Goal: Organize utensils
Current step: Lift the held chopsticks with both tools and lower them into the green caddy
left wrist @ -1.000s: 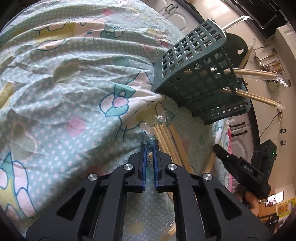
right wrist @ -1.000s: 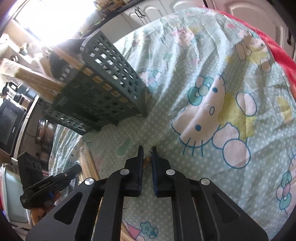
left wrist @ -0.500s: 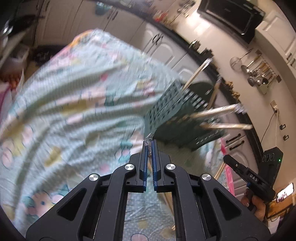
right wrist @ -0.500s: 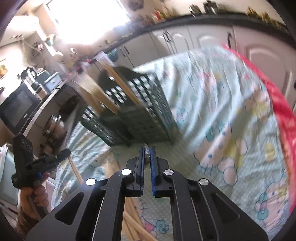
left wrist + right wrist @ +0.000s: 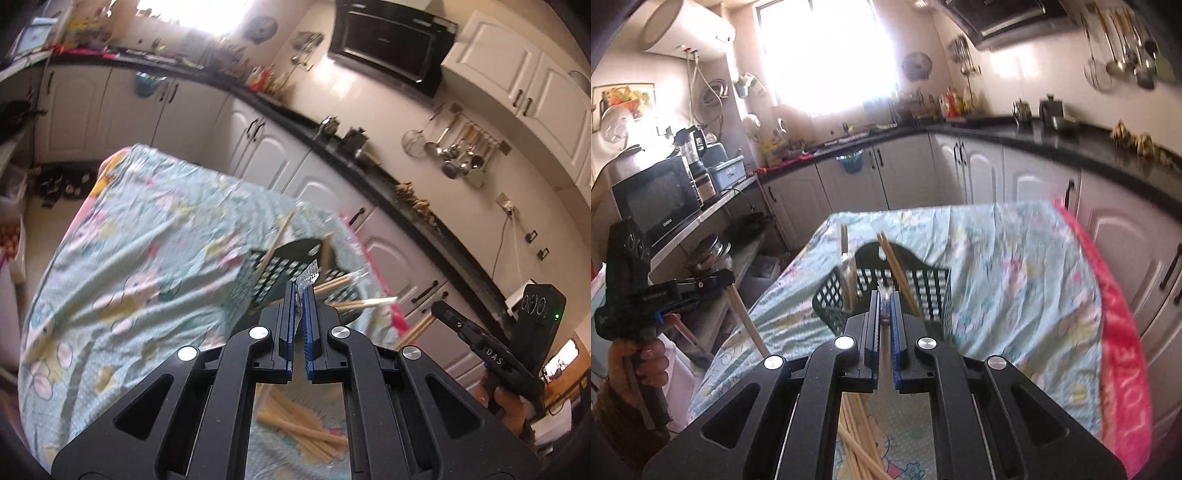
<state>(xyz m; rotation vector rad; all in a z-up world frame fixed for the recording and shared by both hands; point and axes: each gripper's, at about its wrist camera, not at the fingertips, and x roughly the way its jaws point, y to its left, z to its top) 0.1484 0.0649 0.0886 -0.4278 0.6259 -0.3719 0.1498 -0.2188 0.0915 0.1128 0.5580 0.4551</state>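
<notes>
Now both grippers are up above the table, each pinching a wrapped pair of chopsticks. The left gripper (image 5: 300,291) has its blue pads drawn close, with only a thin gap, and a crinkled clear wrapper (image 5: 309,277) pokes out past the tips; the stick itself is mostly hidden between the fingers in its own view. From the right wrist camera, the left gripper (image 5: 716,280) shows at the far left in the person's hand, and a long pale chopstick (image 5: 746,321) hangs down from its tip at a slant.

The right gripper (image 5: 885,295) is likewise nearly closed on a thin stick (image 5: 885,343) that runs down between its pads towards the table. From the left wrist camera, the right gripper (image 5: 448,314) sits at the right edge, with a stick (image 5: 417,328) slanting down from it.

Ahead of both grippers stands the dark green basket (image 5: 923,284) on the cartoon-print cloth (image 5: 1015,266). It also shows just beyond the left fingertips (image 5: 273,273), blurred. Several chopsticks (image 5: 897,266) lean out of it at angles. More loose chopsticks (image 5: 857,439) lie in a pile on the cloth below and behind the fingers, visible too under the left gripper (image 5: 303,428).
</notes>
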